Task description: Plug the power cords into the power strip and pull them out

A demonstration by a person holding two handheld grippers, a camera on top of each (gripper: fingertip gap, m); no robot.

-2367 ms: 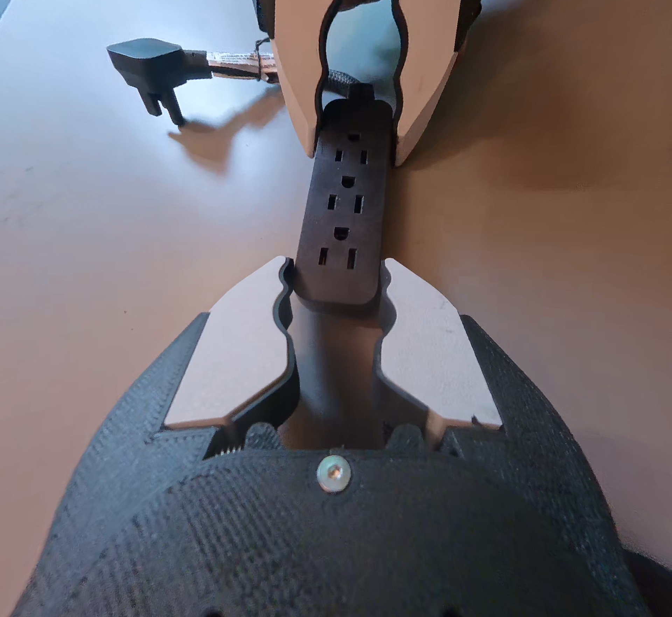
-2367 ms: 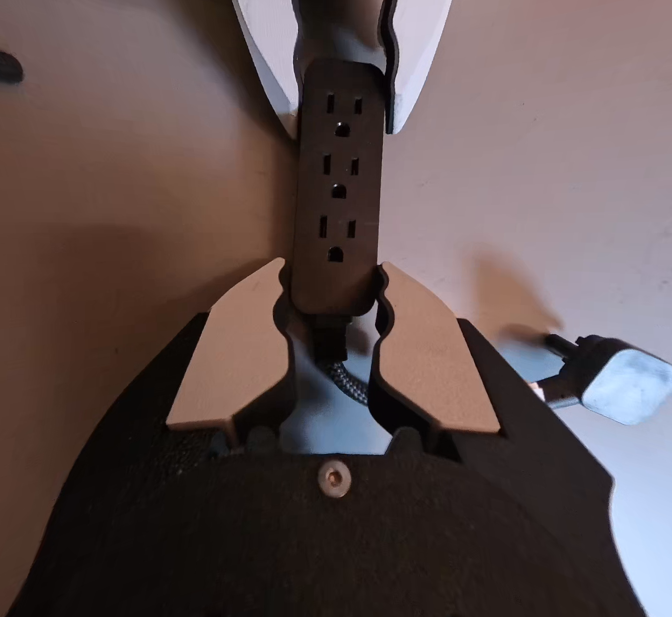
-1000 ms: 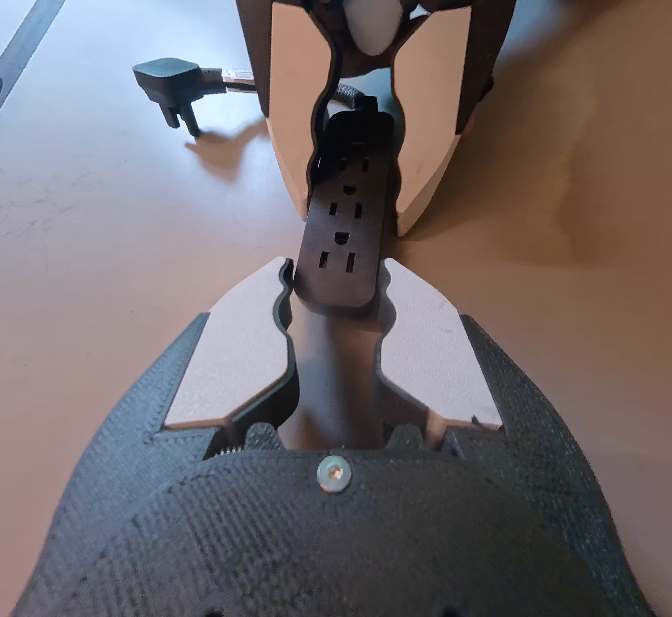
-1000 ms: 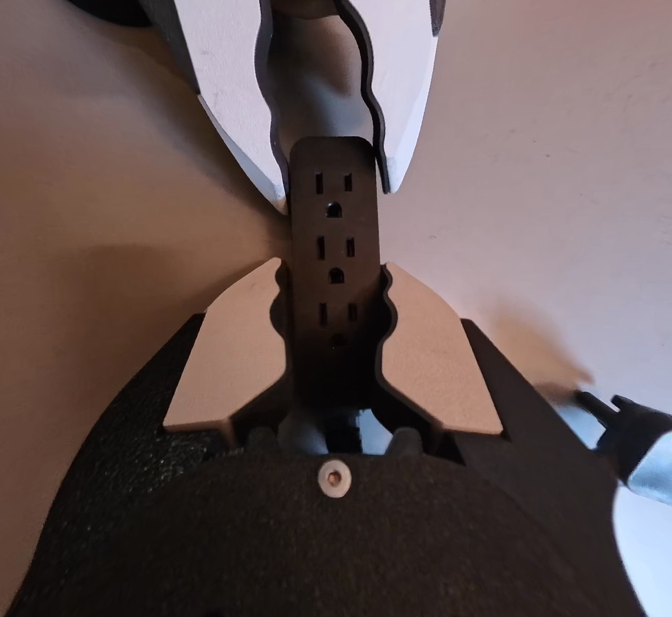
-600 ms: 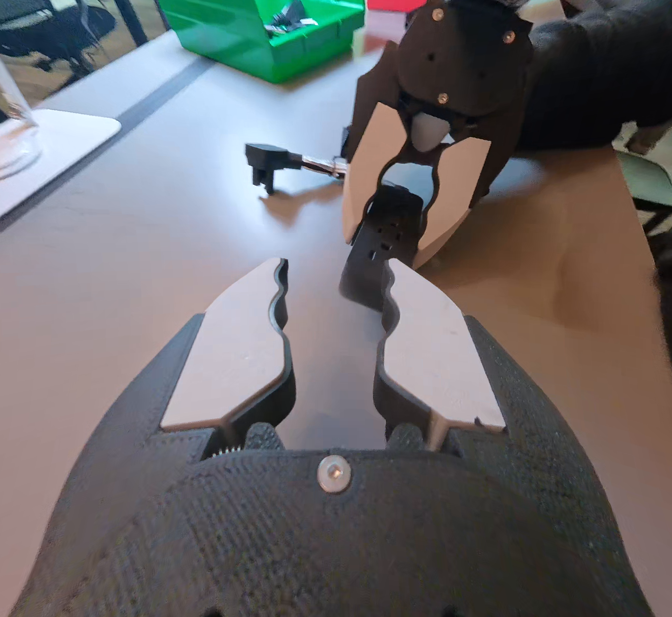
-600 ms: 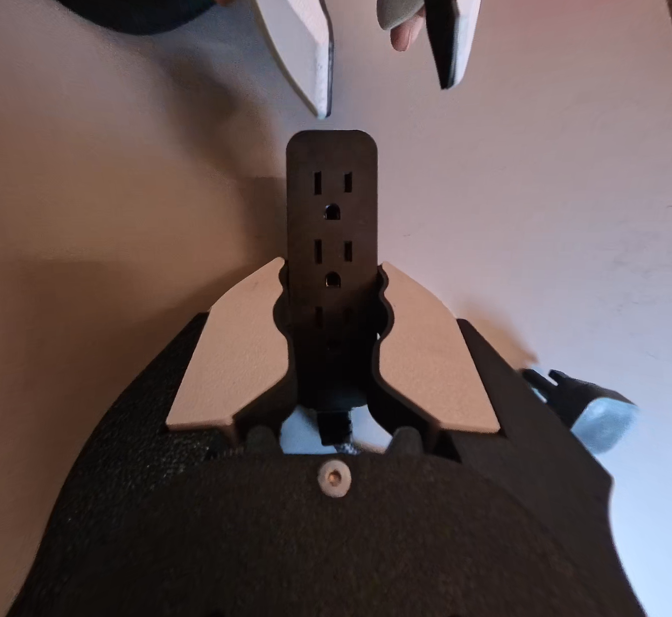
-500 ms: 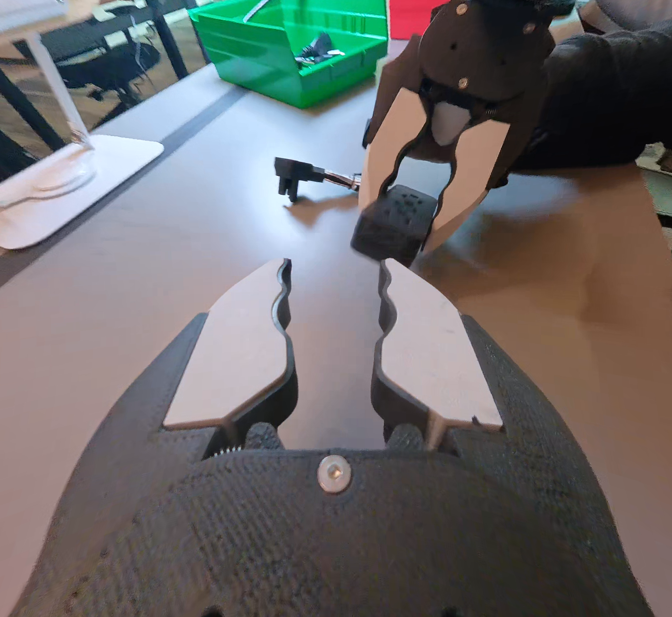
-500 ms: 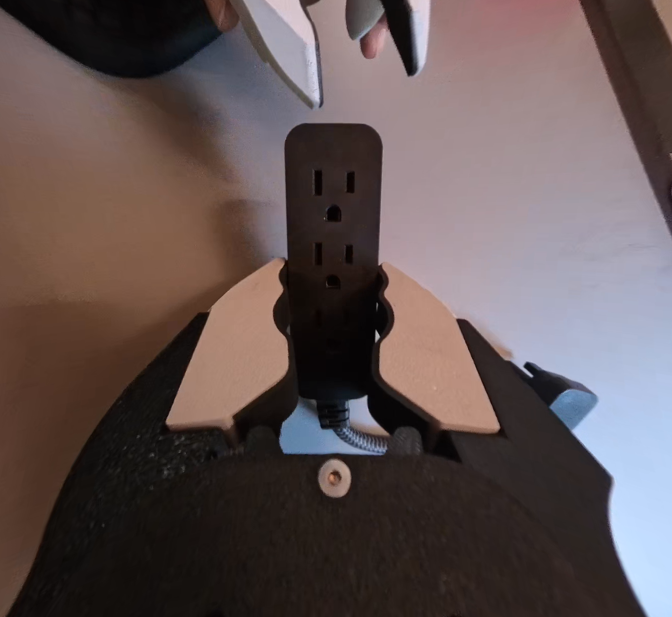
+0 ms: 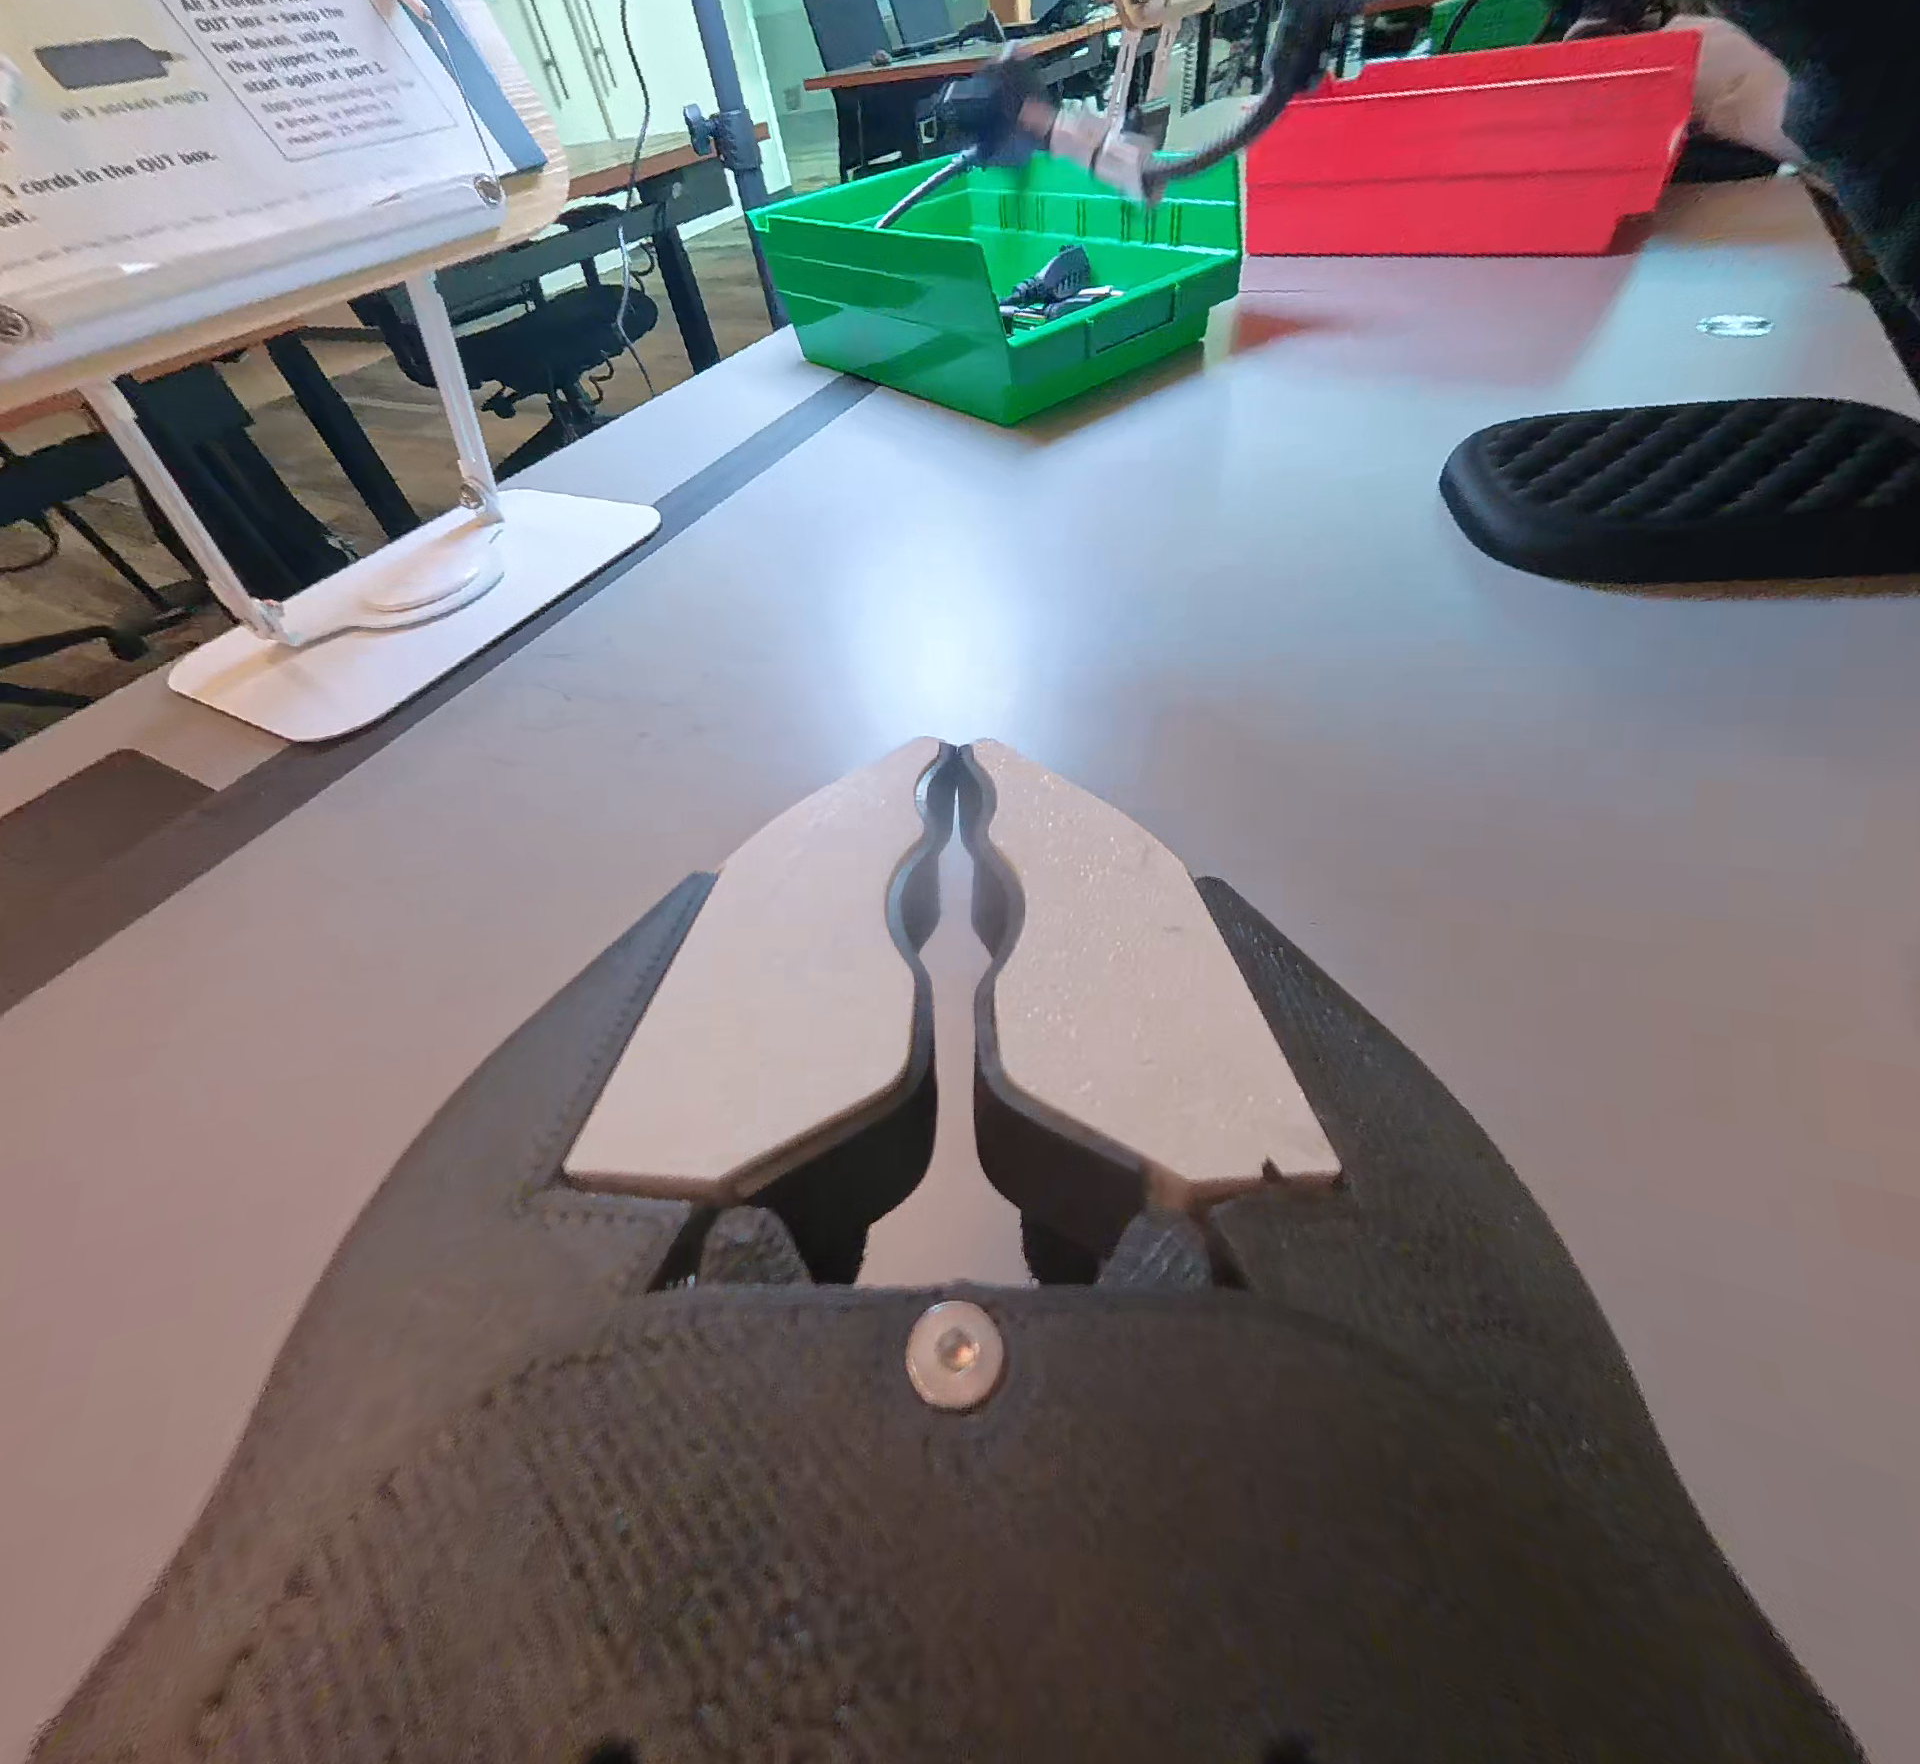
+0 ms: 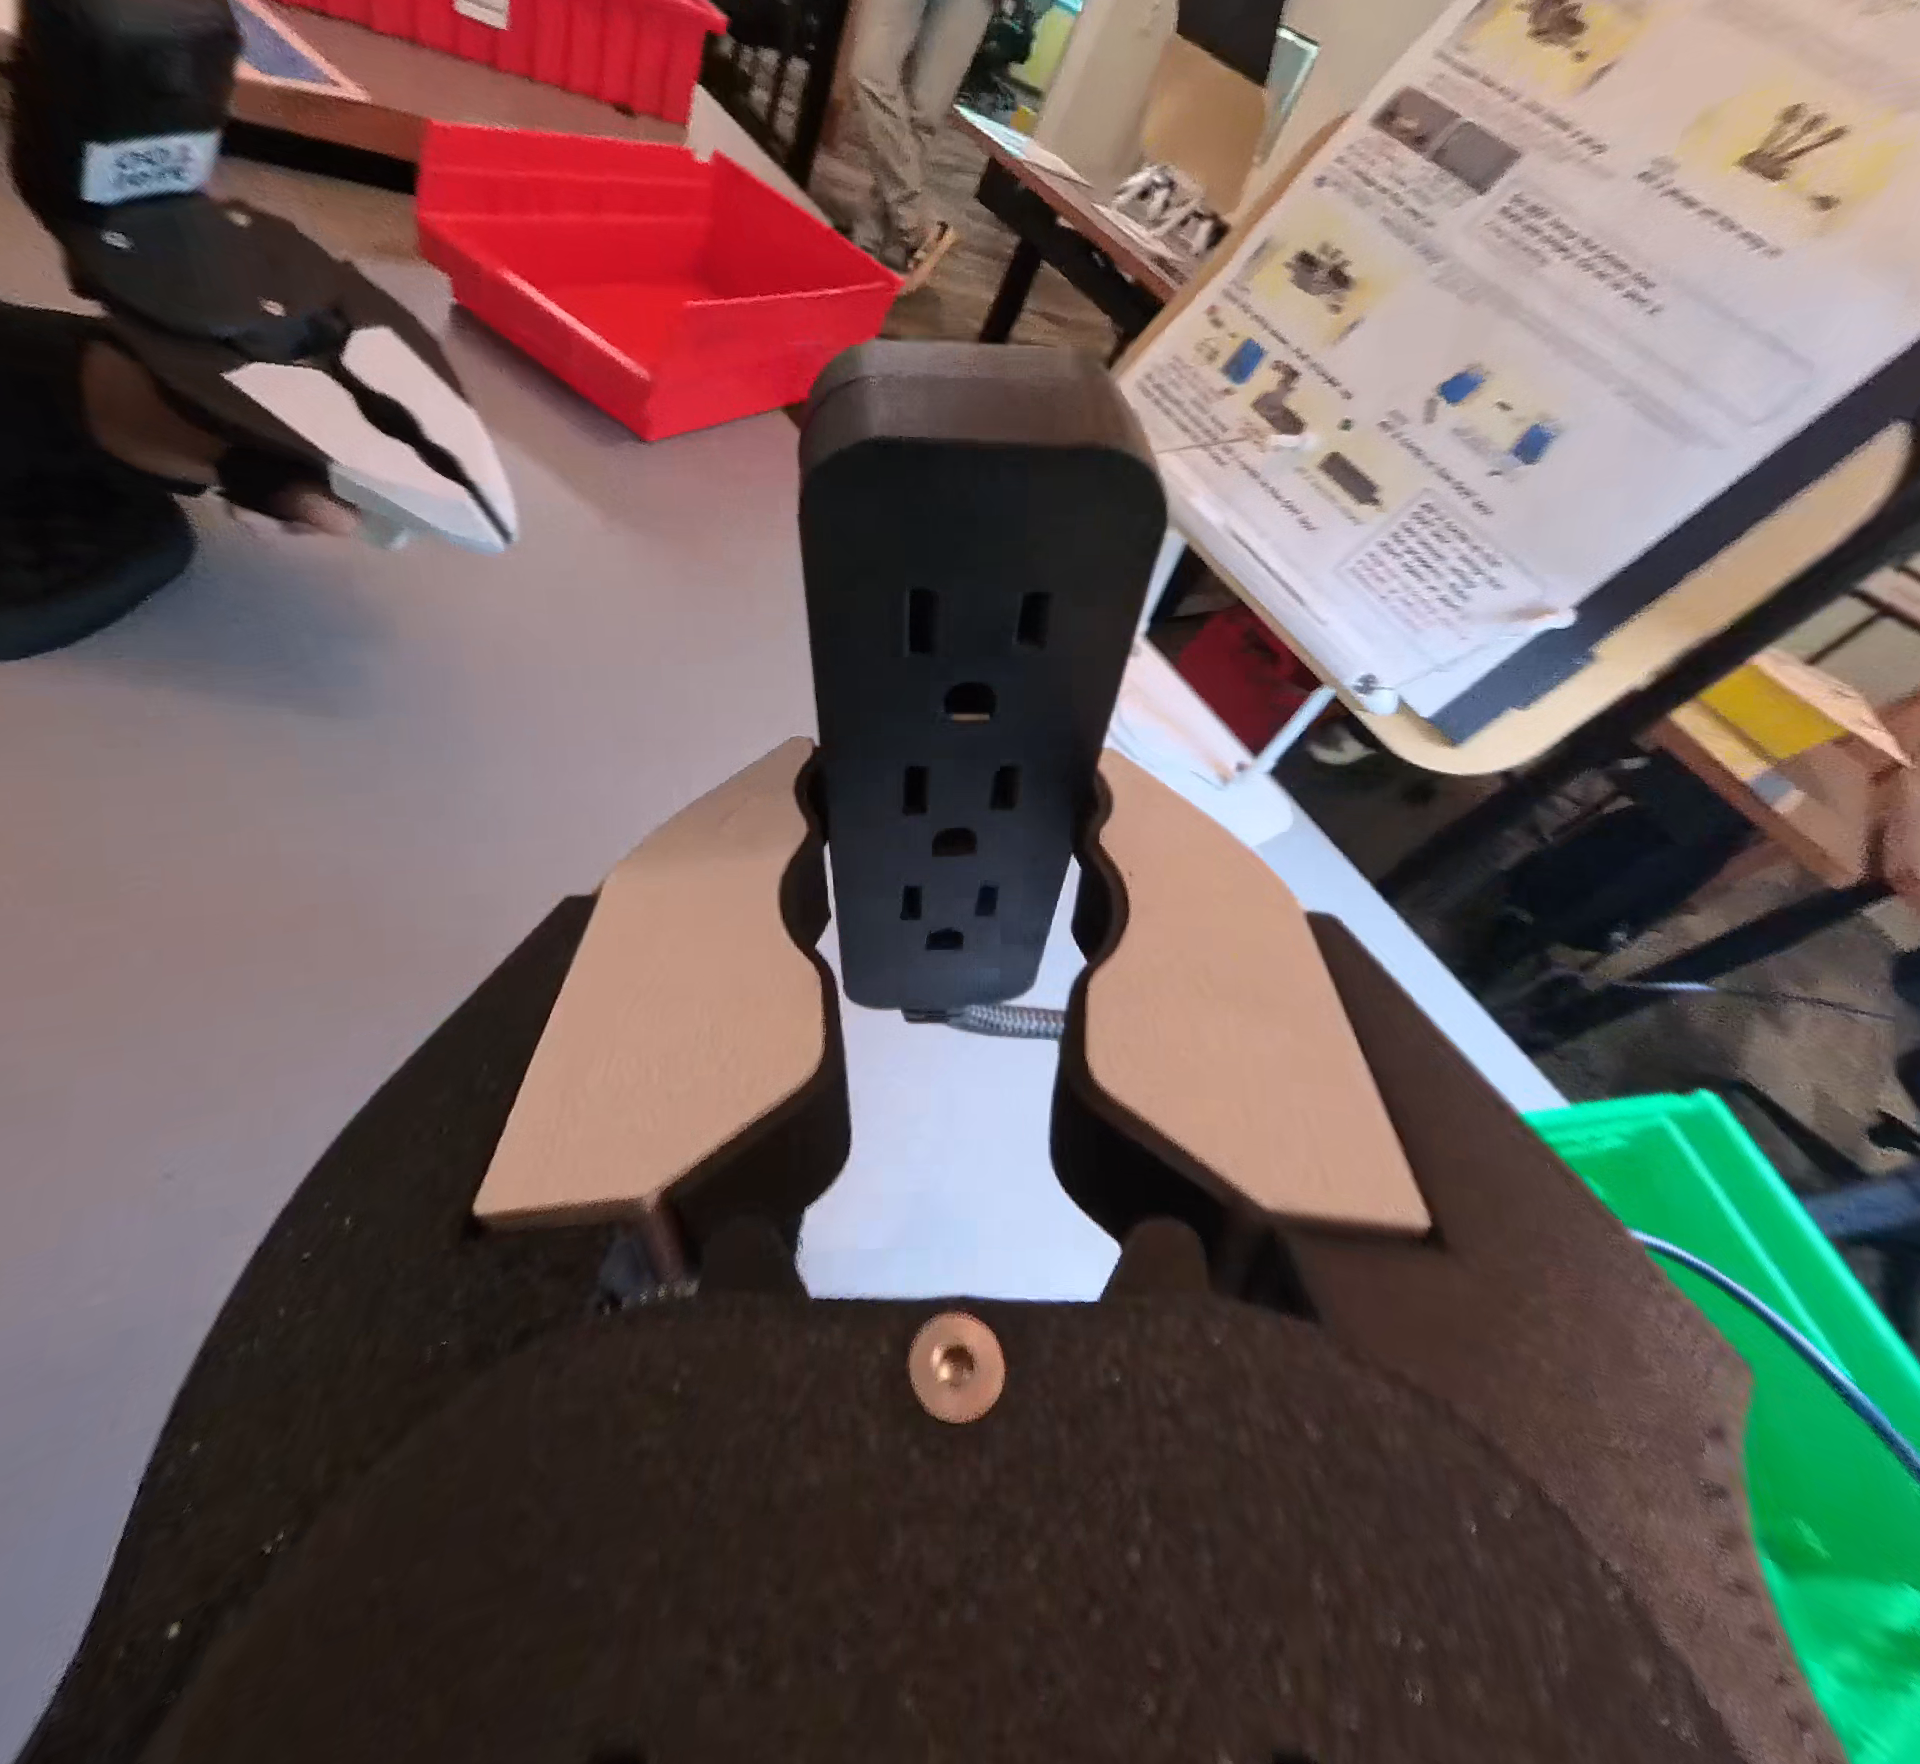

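Observation:
My right gripper [image 10: 951,764] is shut on the black power strip [image 10: 977,571] and holds it up off the table, its three sockets empty and facing the camera. Its braided cord [image 10: 1013,1018] leaves the near end. In the left wrist view, the cord's black plug [image 9: 987,104] dangles blurred in the air above the green bin [image 9: 997,312]. My left gripper [image 9: 956,756] is shut and empty, low over the grey table [image 9: 1143,675]. It also shows in the right wrist view [image 10: 488,509] at far left.
A red bin [image 9: 1455,145] stands beside the green bin, which holds several cords. A black ribbed pad [image 9: 1683,488] lies at right. A white stand with an instruction board [image 9: 208,104] is at the table's left edge. A second red bin [image 10: 644,280] shows in the right wrist view. Left tips to right tips: about 25 cm.
My left gripper let go of the power strip, drew back and shut empty. My right gripper slid further along the strip, gripped it and lifted it off the table, the plug trailing up.

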